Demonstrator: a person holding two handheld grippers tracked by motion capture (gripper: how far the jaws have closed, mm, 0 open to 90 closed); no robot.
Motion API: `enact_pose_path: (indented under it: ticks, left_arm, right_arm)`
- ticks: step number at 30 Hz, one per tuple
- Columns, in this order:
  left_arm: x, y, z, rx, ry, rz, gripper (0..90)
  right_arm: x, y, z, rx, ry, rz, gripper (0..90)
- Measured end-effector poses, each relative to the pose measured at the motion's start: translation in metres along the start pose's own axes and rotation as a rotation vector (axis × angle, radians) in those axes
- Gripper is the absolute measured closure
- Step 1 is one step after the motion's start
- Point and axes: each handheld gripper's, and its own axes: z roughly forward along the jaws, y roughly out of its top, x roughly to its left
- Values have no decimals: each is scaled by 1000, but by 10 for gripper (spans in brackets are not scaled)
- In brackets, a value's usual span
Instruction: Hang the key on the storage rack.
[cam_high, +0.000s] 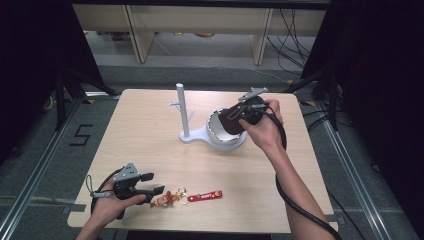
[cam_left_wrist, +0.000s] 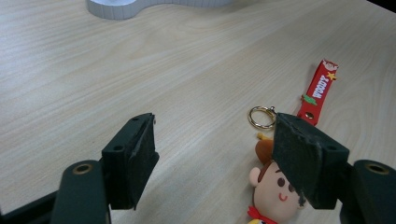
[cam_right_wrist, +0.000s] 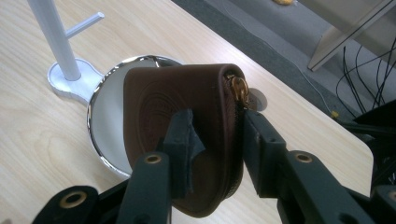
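At the near left, the left gripper (cam_high: 156, 184) rests on the table (cam_high: 150, 130), jaws spread wide with nothing between them, just beside a cartoon keychain (cam_high: 186, 195). Farther right stands a white stand (cam_high: 184, 114) with a chrome-rimmed bowl (cam_high: 215, 131). Over that bowl, the right gripper (cam_high: 235, 119) clamps a brown leather pouch (cam_right_wrist: 187, 121).

We see a light wooden tabletop (cam_high: 150, 150), pale cabinets (cam_high: 200, 30) beyond its far edge, black cables (cam_high: 292, 40) on the grey floor (cam_high: 30, 165), and a marked number five (cam_high: 80, 135) there.
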Motion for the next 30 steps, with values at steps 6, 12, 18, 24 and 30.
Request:
enact_pose_path:
  ticks: [6, 12, 18, 24, 30]
  left_arm:
    - [0, -1, 1, 8, -12, -3, 293]
    - [0, -1, 1, -1, -13, 1, 294]
    - [-1, 0, 1, 1, -12, 3, 294]
    - [-1, -1, 1, -6, -14, -2, 294]
    - [0, -1, 1, -2, -13, 0, 294]
  right_arm:
    - [8, 5, 15, 6, -4, -39, 657]
    - [14, 7, 24, 24, -20, -70, 653]
    - [20, 5, 33, 40, -27, -118, 644]
    - [27, 1, 48, 87, -5, -160, 610]
    - [28, -3, 54, 80, 37, -136, 519]
